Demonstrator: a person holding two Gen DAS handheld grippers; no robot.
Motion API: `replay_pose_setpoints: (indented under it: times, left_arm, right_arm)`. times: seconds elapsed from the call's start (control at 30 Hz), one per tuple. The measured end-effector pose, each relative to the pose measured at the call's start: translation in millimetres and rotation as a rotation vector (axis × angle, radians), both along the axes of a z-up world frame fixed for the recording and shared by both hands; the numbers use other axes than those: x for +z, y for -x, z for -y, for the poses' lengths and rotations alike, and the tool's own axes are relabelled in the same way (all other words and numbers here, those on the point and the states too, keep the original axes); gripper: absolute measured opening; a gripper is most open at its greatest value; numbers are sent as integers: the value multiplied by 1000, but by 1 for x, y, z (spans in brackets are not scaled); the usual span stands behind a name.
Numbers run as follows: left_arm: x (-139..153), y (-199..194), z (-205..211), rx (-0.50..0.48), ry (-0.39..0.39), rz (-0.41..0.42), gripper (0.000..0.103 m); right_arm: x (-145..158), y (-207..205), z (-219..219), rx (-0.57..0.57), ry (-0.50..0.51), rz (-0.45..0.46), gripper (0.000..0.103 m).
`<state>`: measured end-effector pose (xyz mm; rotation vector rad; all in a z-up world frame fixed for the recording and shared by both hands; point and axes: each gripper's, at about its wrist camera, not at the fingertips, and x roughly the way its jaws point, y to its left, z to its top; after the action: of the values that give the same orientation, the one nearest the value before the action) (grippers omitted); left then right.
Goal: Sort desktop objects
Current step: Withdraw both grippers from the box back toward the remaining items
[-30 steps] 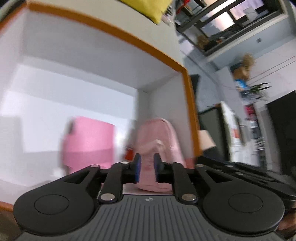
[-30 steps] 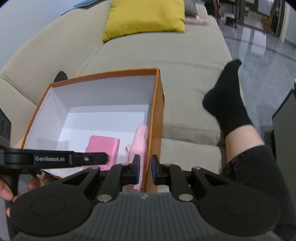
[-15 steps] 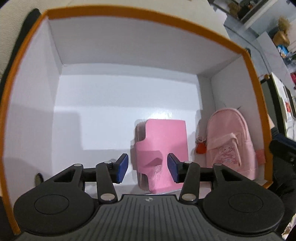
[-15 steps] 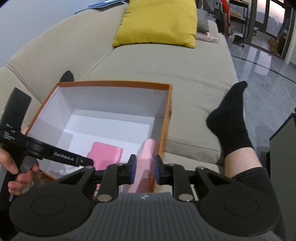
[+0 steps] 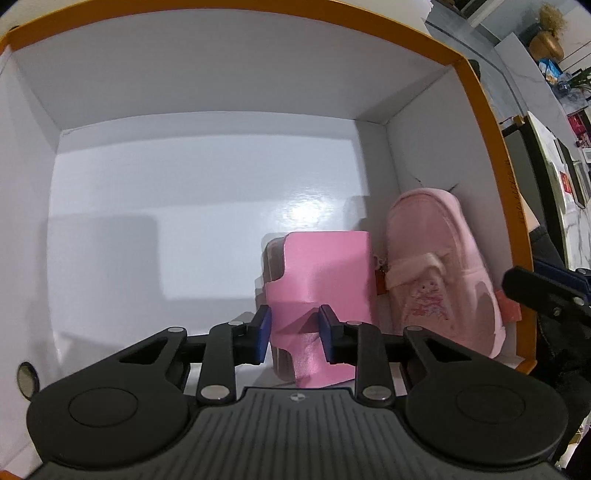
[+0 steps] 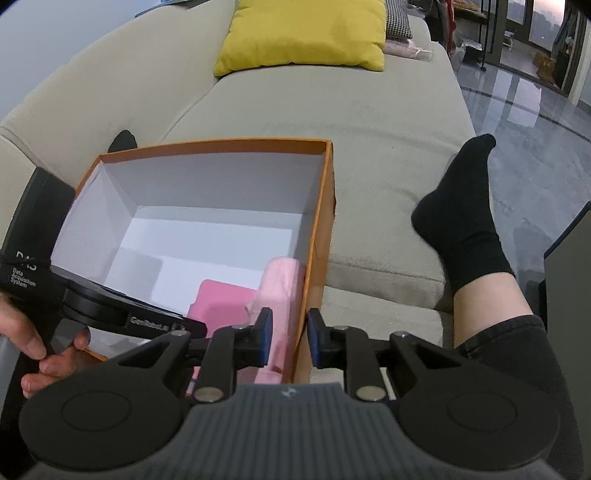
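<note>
Here my left gripper points down into the orange box, whose inside is white. Its jaws stand at a middling gap and have just been closing, and the pink card box shows between the blue pads. I see a sliver of space on each side of it, so the pads are not pressing on it. The card box lies flat on the white floor of the orange box, near the right-hand wall. Just beside it, touching or nearly so, the pink pouch, shaped like a little backpack, leans up against that wall with a small orange charm at its zip.

From my right wrist view the orange box sits on the beige sofa, with a yellow cushion well behind it. My right gripper hangs over the near right corner of the box with its jaws narrow. The orange wall and the edge of the pink pouch line up between the pads, but I cannot tell whether they touch either one; nothing looks gripped. The pink card box lies left of the pouch. My left hand holds its tool at the left of this view, reaching in over the near edge. My leg in a black sock rests on the sofa, right of the box.
</note>
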<state>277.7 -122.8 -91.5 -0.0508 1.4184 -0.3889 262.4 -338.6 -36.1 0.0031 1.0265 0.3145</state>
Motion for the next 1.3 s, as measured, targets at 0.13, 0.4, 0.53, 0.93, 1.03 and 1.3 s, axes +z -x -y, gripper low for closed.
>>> replay_pose_setpoints:
  times: [0.13,0.4,0.53,0.93,1.03,1.3]
  left_arm:
    - [-3,2,6,-10,48,-26,29]
    - [1,7,-6,42,75,13,29]
    - [24,20,-20,56,111,86,29]
    - [95,110,-49,-63,198,341,29]
    - [104,129,-54,-70,165,373,29]
    - [83,181,-64,-76,164,325,33]
  right_arm:
    - [-1,0,0,-4,-1,-6,21]
    - [0,4,3,-5,-15,-13,22]
    - [9,15,6,-5,-30,36,22]
    - [23,87,26,-22,-125,181,49]
    - [15,107,29,-32,-126,154,52]
    - [-33,146,39,-90,-171,-31,61]
